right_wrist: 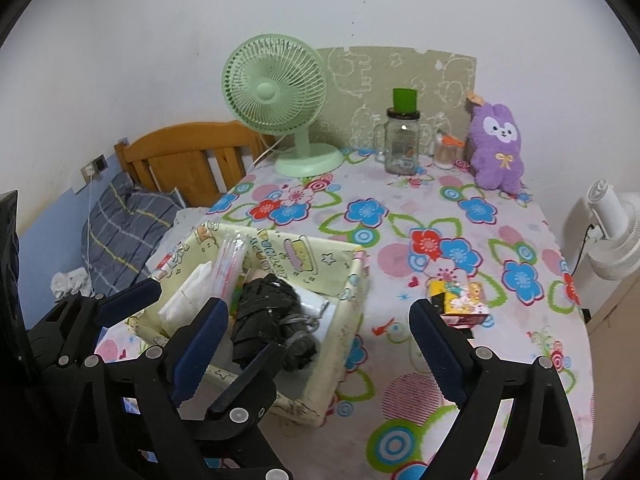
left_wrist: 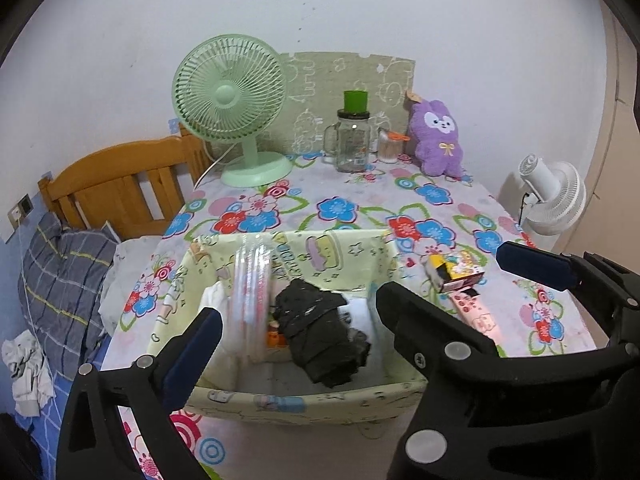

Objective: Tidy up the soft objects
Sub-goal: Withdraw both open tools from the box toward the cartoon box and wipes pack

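A pale yellow fabric basket (left_wrist: 304, 400) (right_wrist: 308, 256) stands on the flowered tablecloth near the front left. In it lie a black bundled soft item (left_wrist: 320, 336) (right_wrist: 268, 308), white folded cloth (left_wrist: 212, 296) (right_wrist: 188, 296) and a clear plastic pack (left_wrist: 252, 292). A purple plush rabbit (left_wrist: 438, 140) (right_wrist: 496, 148) sits upright at the table's far right, against the wall. My left gripper (left_wrist: 296, 312) hangs open over the basket's near side with nothing between its pads. My right gripper (right_wrist: 320, 312) is open too, over the basket's right wall and the bare cloth beside it, holding nothing.
A green desk fan (left_wrist: 230, 96) and a glass jar mug with a green lid (left_wrist: 352, 140) stand at the back. A small colourful box (left_wrist: 456, 272) and a pink flat item (left_wrist: 476, 312) lie right of the basket. A bed with a wooden headboard (left_wrist: 120, 188) is left, a white fan (left_wrist: 552, 196) right.
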